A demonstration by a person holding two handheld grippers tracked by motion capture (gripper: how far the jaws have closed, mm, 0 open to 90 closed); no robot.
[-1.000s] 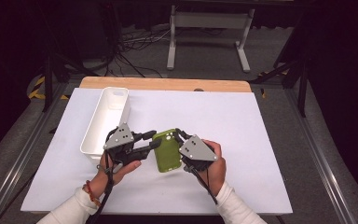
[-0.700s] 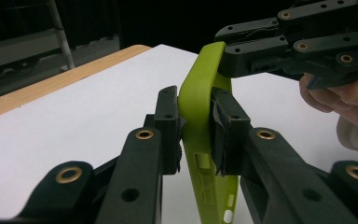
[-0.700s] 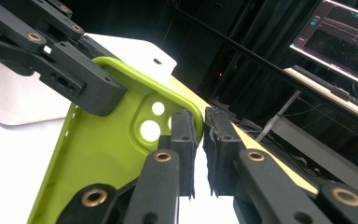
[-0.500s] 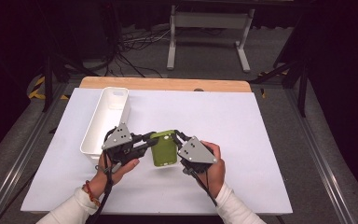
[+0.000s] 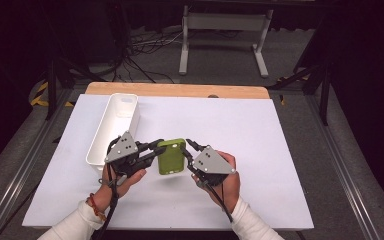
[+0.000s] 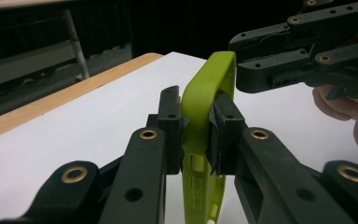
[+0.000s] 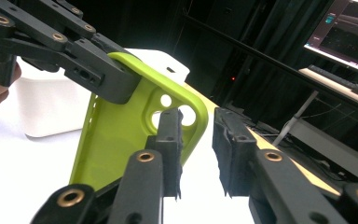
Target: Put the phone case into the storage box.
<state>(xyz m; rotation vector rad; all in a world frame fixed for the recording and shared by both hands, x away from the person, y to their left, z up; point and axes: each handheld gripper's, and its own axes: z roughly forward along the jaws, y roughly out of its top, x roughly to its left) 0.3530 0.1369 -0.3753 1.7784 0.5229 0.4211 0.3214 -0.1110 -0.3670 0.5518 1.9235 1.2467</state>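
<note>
In the high view, a green phone case (image 5: 171, 156) sits in the lower middle of the frame, held up just above the white counter (image 5: 280, 150) between the two hands. The left tool (image 5: 152, 150) comes in from the left and has its jaws pinched tight on the case's left edge, so the case does not drop. The right tool (image 5: 190, 150) sits just beside the case's right edge, and its jaws have just been opening, as if this hand is giving the case over to the other one. A long white bin (image 5: 111, 131) stands at the left of the counter, up and left of the hands, and I see nothing inside it. In the left gripper view, the two black pads squeeze the thin green wall of the case (image 6: 204, 116) in the middle of the frame, and the other tool (image 6: 303, 51) is at the upper right, at the top of the case. In the right gripper view, the case (image 7: 121, 140) stands at the left with its round camera holes showing. The jaws here stand apart, one in front of the case and one to its right, with a clear gap between them, so they hold nothing. The white bin (image 7: 51, 107) peeks out behind at the left.
</note>
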